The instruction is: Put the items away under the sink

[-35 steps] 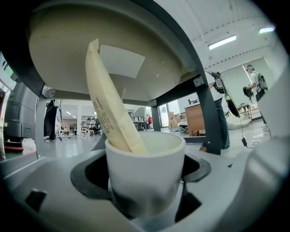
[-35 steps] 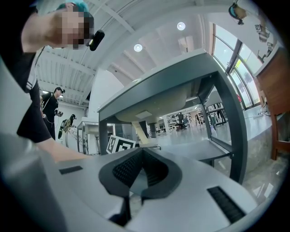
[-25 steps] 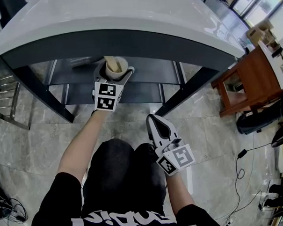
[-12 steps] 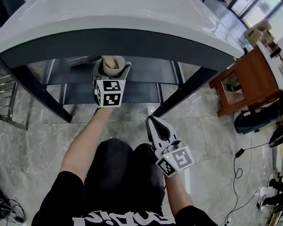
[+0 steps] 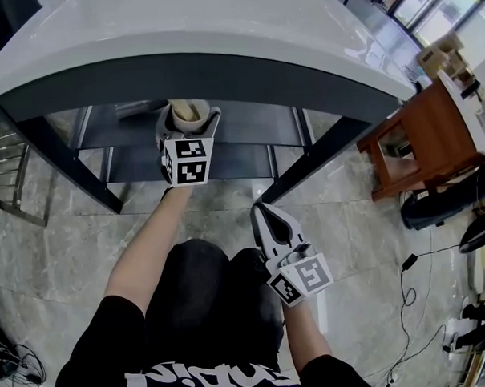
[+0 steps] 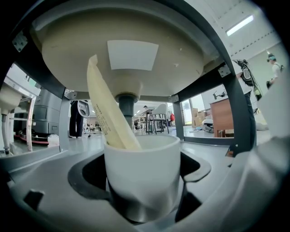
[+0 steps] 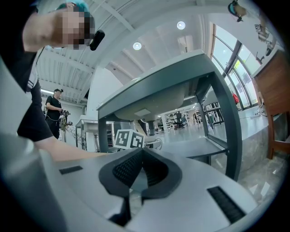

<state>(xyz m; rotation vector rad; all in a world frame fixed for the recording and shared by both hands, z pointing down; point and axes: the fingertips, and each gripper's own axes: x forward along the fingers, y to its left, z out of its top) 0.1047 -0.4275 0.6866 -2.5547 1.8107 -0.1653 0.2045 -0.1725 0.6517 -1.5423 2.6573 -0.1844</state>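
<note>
Nearest, my right gripper point(image 5: 269, 219) hangs over my lap, ribbed black pads pressed together on nothing. My left gripper point(image 5: 189, 117) clamps a smooth, round white cup point(image 6: 142, 167) holding a flat cream packet point(image 6: 106, 113), above the grey shelf point(image 5: 247, 120). Only its view shows the basin point(image 6: 122, 54) and its beige underside overhead. Veined marble floor point(image 5: 59, 229) spreads beyond.

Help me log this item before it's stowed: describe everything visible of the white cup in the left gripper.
The white cup is a smooth cylinder, ceramic or plastic by its look, with no handle showing. It stands upright, clamped at its sides between the left gripper's jaws. A pale, flat printed sachet leans inside it, sticking out above the rim. The cup is held beneath the sink basin, above the grey lower shelf; whether it touches the shelf cannot be told.
</note>
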